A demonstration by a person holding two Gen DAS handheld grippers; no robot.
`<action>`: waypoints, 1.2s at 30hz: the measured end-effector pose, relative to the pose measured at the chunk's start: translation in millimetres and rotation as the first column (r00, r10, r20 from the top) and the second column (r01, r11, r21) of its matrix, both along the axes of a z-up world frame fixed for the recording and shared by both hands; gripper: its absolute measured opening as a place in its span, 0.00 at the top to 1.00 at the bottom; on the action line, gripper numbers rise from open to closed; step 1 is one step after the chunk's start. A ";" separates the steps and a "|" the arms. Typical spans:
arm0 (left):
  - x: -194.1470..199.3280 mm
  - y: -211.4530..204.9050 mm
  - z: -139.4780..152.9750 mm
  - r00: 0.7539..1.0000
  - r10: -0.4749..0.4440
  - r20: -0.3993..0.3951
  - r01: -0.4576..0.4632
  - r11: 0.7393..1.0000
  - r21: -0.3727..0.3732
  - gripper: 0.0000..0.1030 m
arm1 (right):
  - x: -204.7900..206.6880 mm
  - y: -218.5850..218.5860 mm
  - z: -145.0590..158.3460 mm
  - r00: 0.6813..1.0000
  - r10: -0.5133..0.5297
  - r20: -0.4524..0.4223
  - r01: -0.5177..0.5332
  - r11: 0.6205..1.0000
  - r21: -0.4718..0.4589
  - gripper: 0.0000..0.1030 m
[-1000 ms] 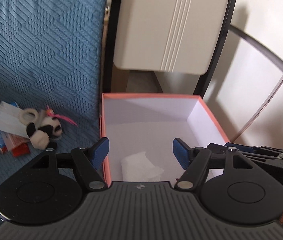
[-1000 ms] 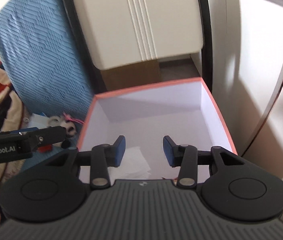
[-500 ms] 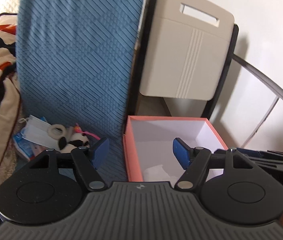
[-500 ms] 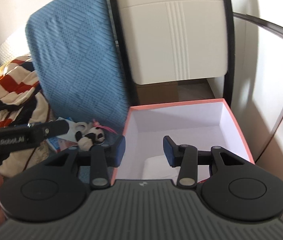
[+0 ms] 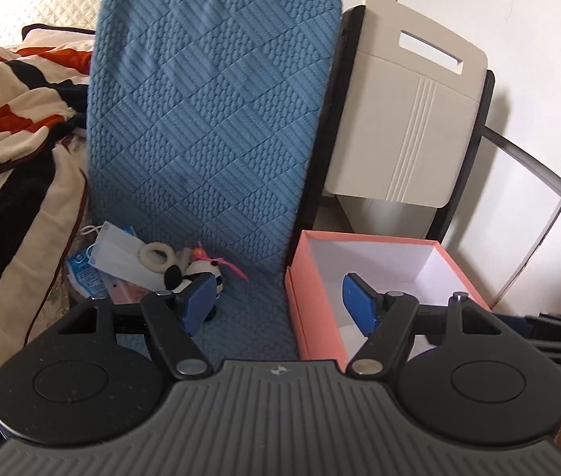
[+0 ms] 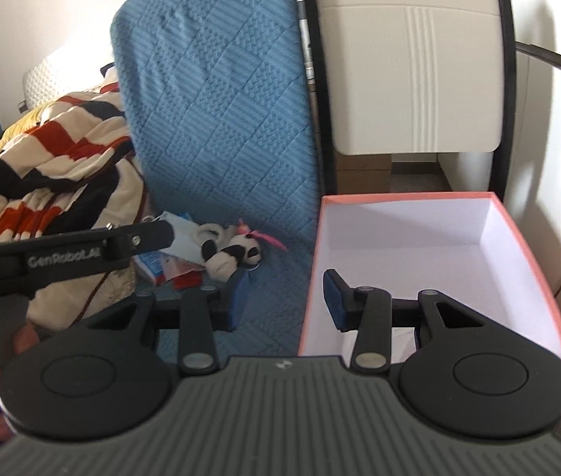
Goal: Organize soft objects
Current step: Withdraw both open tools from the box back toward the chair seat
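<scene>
We note the panda plush (image 5: 197,273) lying left of the pink box (image 5: 312,309), nearest our left gripper (image 5: 278,297), both grippers' fingers spread and empty.

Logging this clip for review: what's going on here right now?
A person holds two handheld grippers over a blue quilted seat. Neither holds anything: the left gripper and right gripper both stand open and empty. A small panda plush lies on the seat cover beside a face mask, a white ring and some packets. The pink box next to them has only something white and flat at its near end. Sorting looks barely begun.
</scene>
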State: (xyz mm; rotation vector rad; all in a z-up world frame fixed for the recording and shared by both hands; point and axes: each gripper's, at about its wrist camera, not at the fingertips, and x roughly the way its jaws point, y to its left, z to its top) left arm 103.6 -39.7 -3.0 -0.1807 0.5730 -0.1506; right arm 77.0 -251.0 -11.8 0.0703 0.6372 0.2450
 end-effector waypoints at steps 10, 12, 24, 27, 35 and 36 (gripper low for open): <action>-15.3 29.3 -32.4 1.000 0.025 -0.003 -0.025 1.000 0.004 0.27 | -12.7 34.0 -35.1 1.000 0.017 -0.020 -0.018 1.000 -0.003 0.57; -17.5 34.3 -38.2 1.000 0.030 -0.001 -0.030 1.000 0.000 0.27 | -14.2 38.7 -42.5 0.999 0.025 -0.022 -0.025 1.000 0.001 0.57; -20.4 48.7 -64.6 0.998 0.058 -0.006 -0.058 0.998 0.038 0.27 | -21.5 56.4 -78.9 0.999 0.035 -0.034 -0.036 0.999 -0.011 0.57; -22.0 47.7 -68.0 0.998 0.059 -0.001 -0.059 0.998 0.035 0.27 | -22.4 57.6 -84.9 0.999 0.037 -0.038 -0.038 0.999 -0.012 0.57; -24.7 46.3 -86.5 0.997 0.065 -0.048 -0.065 0.998 0.006 0.27 | -27.6 59.0 -100.5 0.999 0.043 -0.030 -0.043 0.999 -0.022 0.57; -25.5 47.5 -87.3 0.997 0.064 -0.052 -0.065 0.998 -0.008 0.27 | -28.9 60.4 -102.1 0.999 0.045 -0.021 -0.046 0.998 -0.035 0.57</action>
